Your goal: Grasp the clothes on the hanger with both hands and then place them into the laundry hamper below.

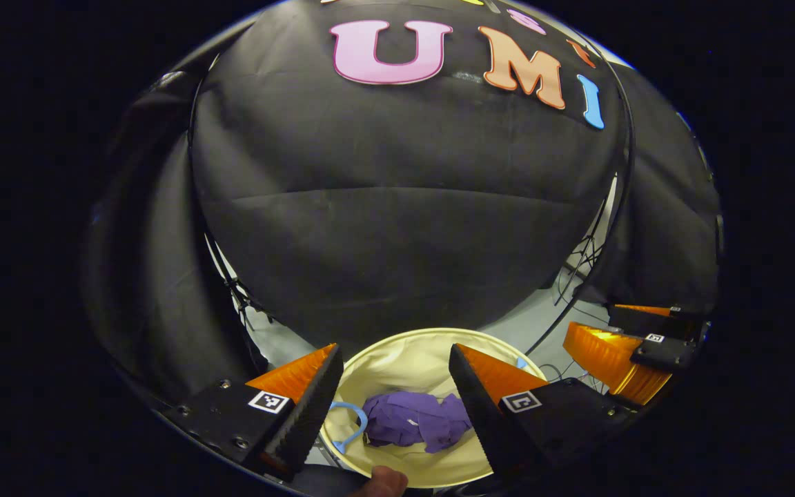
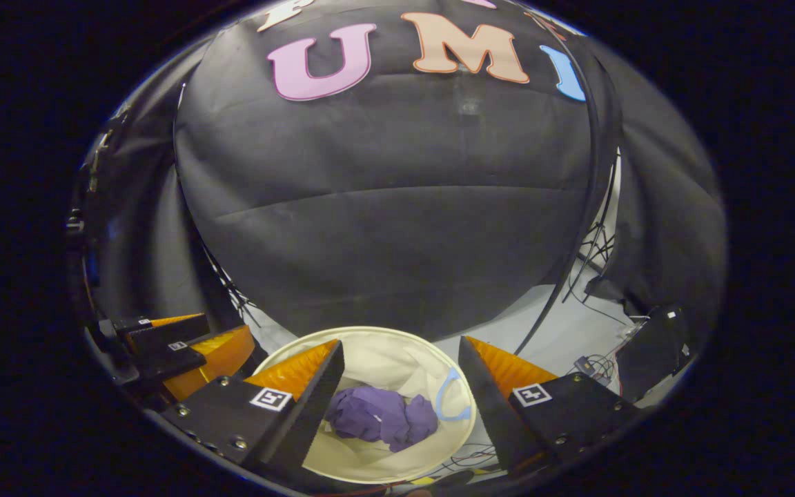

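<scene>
The placing step looks finished: the purple clothes (image 1: pixel 416 420) lie crumpled in the laundry hamper (image 1: pixel 397 345), below and between the spread, empty fingers of the left gripper (image 1: pixel 395 407) and right gripper (image 2: pixel 397 404). The bundle's long axis runs across the fingers, pointing nowhere distinct. Next is probably just withdrawing.

Each gripper carries two wedge-shaped fingers with ribbed, saw-toothed inner faces, mounted on dark blocks. The left gripper (image 1: pixel 392 400) has a small square black-and-white marker on each block and round screw heads along the block edges. The right gripper (image 2: pixel 397 397) is built alike, with the same square markers and screws. A fingertip (image 1: pixel 384 482) of the person shows below the left gripper.
</scene>
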Demonstrator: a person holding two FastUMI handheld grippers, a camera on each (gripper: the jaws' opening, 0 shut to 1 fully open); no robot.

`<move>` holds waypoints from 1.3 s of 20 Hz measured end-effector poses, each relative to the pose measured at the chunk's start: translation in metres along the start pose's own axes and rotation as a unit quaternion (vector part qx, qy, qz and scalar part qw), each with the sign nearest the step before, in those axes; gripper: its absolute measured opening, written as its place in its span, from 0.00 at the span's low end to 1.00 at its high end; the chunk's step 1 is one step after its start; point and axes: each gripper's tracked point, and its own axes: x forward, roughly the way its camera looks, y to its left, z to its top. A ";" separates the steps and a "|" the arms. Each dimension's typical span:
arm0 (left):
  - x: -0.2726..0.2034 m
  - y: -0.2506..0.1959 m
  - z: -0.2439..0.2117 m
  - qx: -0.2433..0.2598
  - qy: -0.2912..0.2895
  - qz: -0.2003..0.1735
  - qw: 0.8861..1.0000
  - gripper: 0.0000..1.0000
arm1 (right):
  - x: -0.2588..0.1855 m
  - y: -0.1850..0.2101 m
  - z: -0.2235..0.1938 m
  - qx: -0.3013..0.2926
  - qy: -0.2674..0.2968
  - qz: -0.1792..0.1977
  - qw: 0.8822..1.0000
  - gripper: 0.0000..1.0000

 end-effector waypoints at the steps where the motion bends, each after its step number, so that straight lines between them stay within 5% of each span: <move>1: -0.003 -0.003 0.006 -0.002 -0.005 -0.004 1.000 0.96 | -0.003 -0.003 0.004 0.001 -0.002 -0.002 1.000 1.00; 14: -0.075 -0.015 0.094 0.004 -0.096 -0.011 0.995 0.96 | -0.074 -0.029 0.088 0.006 -0.110 -0.021 0.994 1.00; 26: -0.144 -0.007 0.169 0.018 -0.166 -0.015 0.986 0.93 | -0.160 -0.001 0.154 -0.016 -0.194 -0.009 0.981 1.00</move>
